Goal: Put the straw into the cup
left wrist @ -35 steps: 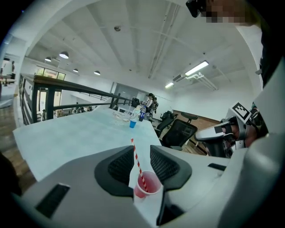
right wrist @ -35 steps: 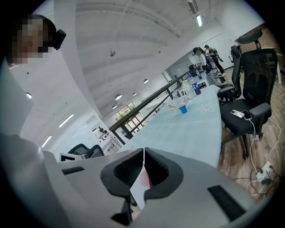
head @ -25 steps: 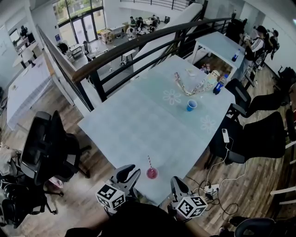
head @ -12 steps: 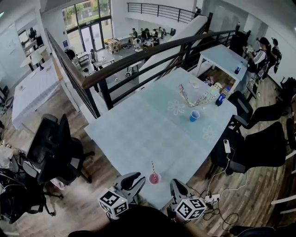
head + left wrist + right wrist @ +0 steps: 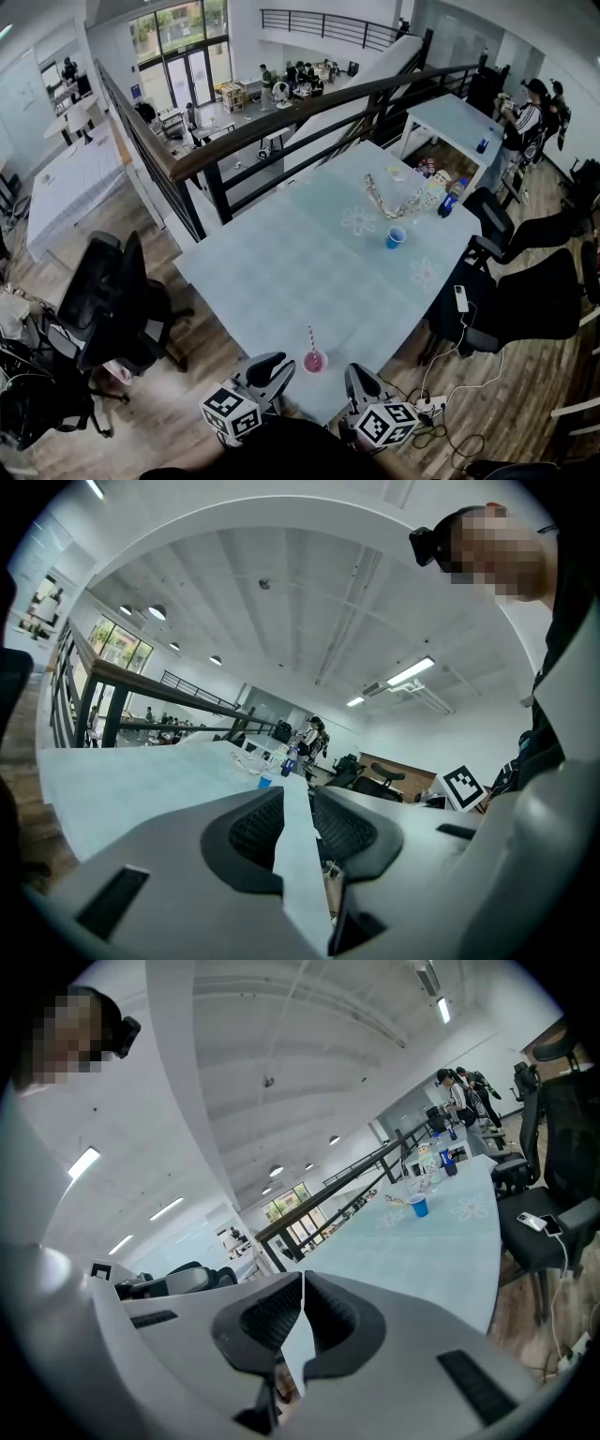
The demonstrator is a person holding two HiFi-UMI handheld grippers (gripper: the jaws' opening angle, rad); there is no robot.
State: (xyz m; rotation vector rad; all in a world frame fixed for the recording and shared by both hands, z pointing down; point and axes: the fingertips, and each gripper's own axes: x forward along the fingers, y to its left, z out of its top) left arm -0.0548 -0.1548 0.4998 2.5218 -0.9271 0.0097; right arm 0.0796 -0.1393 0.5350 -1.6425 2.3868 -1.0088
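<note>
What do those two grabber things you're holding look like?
The left gripper and right gripper are light grey plastic, each with two curved jaws lined with black ribbed pads. Each carries a cube with black-and-white square markers.

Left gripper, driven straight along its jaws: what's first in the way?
Probably just the table top: the left gripper points low along it. The blue cup sits far off, slightly left of that line; depth unclear.

Open-plan office — mezzanine | railing (image 5: 309,98) | office chairs (image 5: 108,305) | long tables (image 5: 281,262)
</note>
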